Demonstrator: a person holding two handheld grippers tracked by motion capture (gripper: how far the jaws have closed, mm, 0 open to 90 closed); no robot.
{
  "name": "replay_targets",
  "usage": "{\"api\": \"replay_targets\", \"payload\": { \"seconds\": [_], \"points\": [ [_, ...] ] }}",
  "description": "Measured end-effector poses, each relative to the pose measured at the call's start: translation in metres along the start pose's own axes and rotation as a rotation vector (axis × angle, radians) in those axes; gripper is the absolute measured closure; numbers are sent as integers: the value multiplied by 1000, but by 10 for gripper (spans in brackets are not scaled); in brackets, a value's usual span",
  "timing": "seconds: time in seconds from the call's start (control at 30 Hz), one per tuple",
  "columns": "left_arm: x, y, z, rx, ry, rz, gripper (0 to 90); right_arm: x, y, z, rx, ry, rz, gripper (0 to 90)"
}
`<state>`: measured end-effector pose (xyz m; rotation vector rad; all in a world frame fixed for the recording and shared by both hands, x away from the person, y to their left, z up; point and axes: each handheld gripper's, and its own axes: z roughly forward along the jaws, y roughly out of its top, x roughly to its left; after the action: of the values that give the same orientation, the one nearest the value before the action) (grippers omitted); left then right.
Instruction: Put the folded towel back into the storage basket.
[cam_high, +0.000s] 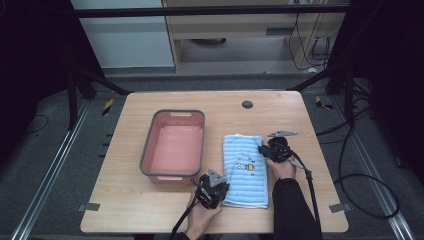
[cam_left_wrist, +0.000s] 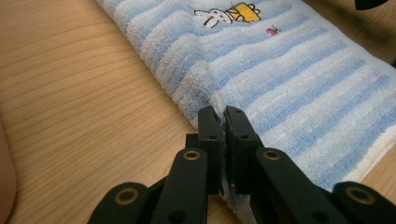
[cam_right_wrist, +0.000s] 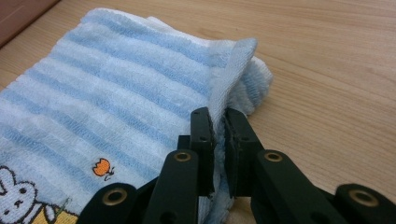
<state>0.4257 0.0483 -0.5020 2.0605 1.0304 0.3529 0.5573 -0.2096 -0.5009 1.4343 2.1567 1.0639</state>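
Observation:
A folded blue-and-white striped towel (cam_high: 246, 169) with a small rabbit picture lies on the wooden table (cam_high: 150, 210), right of a pink tub. My left gripper (cam_high: 223, 191) sits at the towel's near left corner, its jaws pinched on the towel's (cam_left_wrist: 289, 79) edge in the left gripper view, gripper (cam_left_wrist: 222, 113). My right gripper (cam_high: 261, 149) is at the towel's far right edge. In the right gripper view its jaws clamp a lifted fold of the towel (cam_right_wrist: 116, 88), gripper (cam_right_wrist: 218, 115).
An empty pink tub (cam_high: 173, 145) with a grey rim stands left of the towel. A dark round grommet (cam_high: 247, 104) sits near the table's far edge. Cables (cam_high: 350, 170) trail on the floor at the right.

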Motion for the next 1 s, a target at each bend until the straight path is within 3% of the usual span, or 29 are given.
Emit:
{"api": "replay_targets", "payload": {
  "seconds": [0.13, 0.37, 1.0],
  "points": [
    [2, 1, -4, -21, -24, -19, 865, 2, 2, -3, -3, -5, -7, 836],
    [0, 9, -15, -59, -44, -5, 866, 8, 12, -18, -56, 10, -36, 837],
    [4, 30, -45, -124, -50, 23, 865, 21, 35, -54, -182, 20, -68, 837]
  ]
}}
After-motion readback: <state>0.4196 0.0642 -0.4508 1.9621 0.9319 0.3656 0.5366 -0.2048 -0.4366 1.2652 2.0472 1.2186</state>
